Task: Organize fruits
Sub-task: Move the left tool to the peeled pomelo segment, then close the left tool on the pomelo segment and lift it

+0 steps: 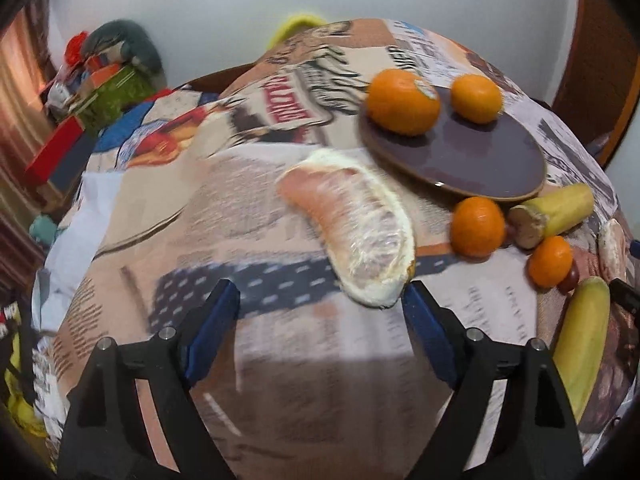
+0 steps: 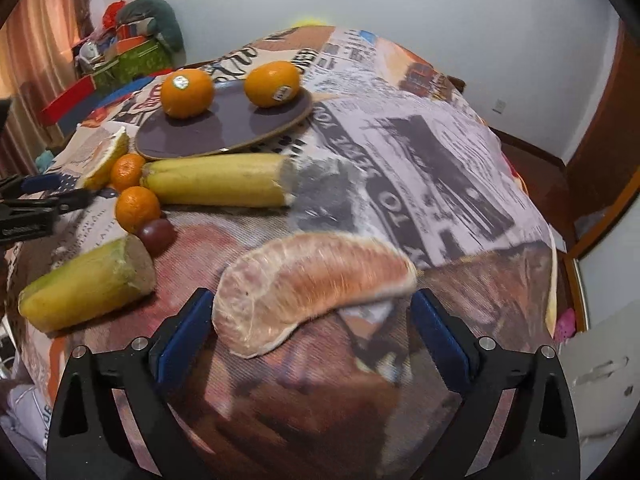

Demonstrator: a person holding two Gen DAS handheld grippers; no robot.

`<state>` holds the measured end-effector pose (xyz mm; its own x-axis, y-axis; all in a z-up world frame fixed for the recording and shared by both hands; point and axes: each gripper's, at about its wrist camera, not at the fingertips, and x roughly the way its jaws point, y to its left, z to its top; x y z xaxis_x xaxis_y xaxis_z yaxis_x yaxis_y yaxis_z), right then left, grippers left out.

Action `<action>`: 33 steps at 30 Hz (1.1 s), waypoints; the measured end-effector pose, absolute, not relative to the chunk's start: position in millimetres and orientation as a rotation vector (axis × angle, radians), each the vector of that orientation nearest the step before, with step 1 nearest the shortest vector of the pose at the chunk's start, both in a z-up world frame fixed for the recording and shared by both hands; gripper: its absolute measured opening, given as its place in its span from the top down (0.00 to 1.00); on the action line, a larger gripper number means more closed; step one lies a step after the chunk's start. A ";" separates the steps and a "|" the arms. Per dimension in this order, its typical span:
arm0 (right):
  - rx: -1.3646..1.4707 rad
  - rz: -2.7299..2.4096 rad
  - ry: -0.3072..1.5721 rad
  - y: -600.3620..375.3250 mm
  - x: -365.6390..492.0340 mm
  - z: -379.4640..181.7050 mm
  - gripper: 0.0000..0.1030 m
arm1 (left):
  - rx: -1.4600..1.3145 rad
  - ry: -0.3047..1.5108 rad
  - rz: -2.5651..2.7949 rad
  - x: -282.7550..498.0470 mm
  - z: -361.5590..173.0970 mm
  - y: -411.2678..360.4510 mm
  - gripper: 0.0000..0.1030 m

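A dark purple plate [image 1: 472, 152] [image 2: 236, 124] holds two oranges [image 1: 402, 102] [image 2: 272, 83]. In the left wrist view a peeled pomelo wedge [image 1: 352, 228] lies on the printed cloth just ahead of my open left gripper [image 1: 320, 300]. In the right wrist view a second pomelo wedge [image 2: 312, 284] lies just ahead of my open right gripper [image 2: 312, 312]. Two small tangerines [image 2: 138, 208] [image 1: 478, 226], two yellow cane pieces [image 2: 220, 180] [image 2: 88, 284] and a dark grape [image 2: 157, 234] lie beside the plate. The left gripper [image 2: 60, 200] shows at the left edge.
The table is covered with a newspaper-print cloth [image 2: 420, 160]. Boxes and bags [image 1: 96, 92] are piled beyond the table's far left. A wooden door [image 2: 600, 140] and white wall stand to the right. The table edge drops off on the right.
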<state>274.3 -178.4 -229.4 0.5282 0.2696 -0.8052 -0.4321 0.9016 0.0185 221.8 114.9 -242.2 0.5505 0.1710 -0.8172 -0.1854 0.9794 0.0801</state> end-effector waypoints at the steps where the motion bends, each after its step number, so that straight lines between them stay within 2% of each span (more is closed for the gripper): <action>1: -0.183 0.417 0.927 -183.1 274.3 -229.4 0.06 | -0.028 0.966 0.223 218.7 -241.5 122.7 0.16; 5: -0.141 0.386 0.938 -202.9 276.2 -228.2 0.06 | -0.088 0.979 0.259 212.8 -240.6 146.9 0.17; 8: -0.119 0.350 0.944 -215.0 279.3 -226.5 0.11 | -0.166 0.991 0.221 209.1 -238.5 157.0 0.21; 11: -0.069 0.351 0.970 -223.9 283.2 -225.0 0.16 | -0.148 0.973 0.175 209.1 -231.1 148.7 0.21; 17: 0.000 0.389 0.957 -219.5 288.9 -217.3 0.16 | -0.109 0.963 0.075 229.8 -221.9 126.0 0.21; 19: 0.011 0.393 0.958 -215.2 294.1 -218.3 0.17 | -0.098 0.965 0.064 239.8 -223.2 123.6 0.24; 21: 0.030 0.407 0.973 -211.6 299.3 -221.3 0.24 | -0.100 0.979 0.060 248.8 -226.4 125.4 0.34; 22: 0.039 0.416 0.986 -209.6 301.8 -223.9 0.28 | -0.110 0.996 0.051 255.4 -229.5 127.1 0.35; 24: 0.054 0.425 1.007 -206.5 305.8 -229.8 0.29 | -0.122 1.018 0.047 262.4 -234.2 130.3 0.42; 33: 0.040 0.415 1.006 -202.1 317.5 -238.0 0.29 | -0.160 1.013 0.002 282.5 -243.3 138.2 0.43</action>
